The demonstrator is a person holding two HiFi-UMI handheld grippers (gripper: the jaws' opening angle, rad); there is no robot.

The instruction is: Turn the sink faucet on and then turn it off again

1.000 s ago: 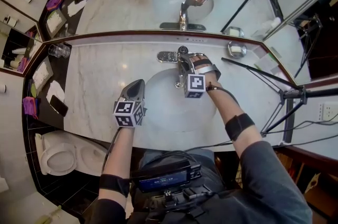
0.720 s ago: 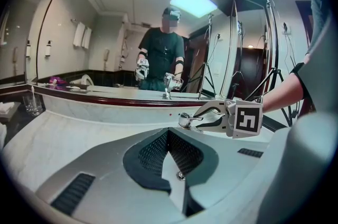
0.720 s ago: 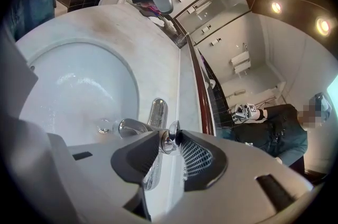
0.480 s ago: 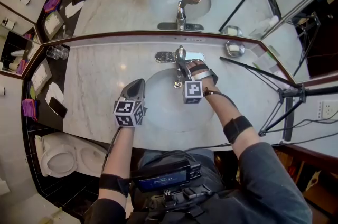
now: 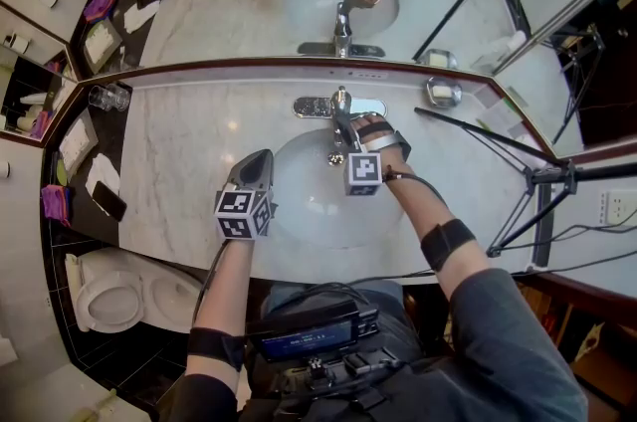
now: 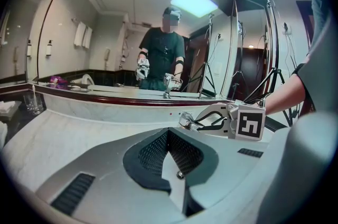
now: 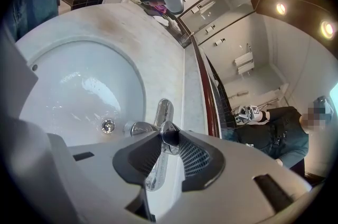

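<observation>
R gripper (image 7: 170, 145): jaws just been closing, now pinching faucet lever (image 7: 169, 133) | faucet (image 5: 339, 107): back-centre of counter (image 5: 189, 146), behind sink basin (image 5: 304, 206) | L gripper (image 6: 171, 157): jaws pressed together, empty, over basin's left rim

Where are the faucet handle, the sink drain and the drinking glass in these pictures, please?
faucet handle (image 7: 170, 139): right gripper view, on its chrome upper end.
sink drain (image 7: 108, 125): right gripper view, on its round chrome centre.
drinking glass (image 5: 109, 97): head view, on its clear side wall.
</observation>
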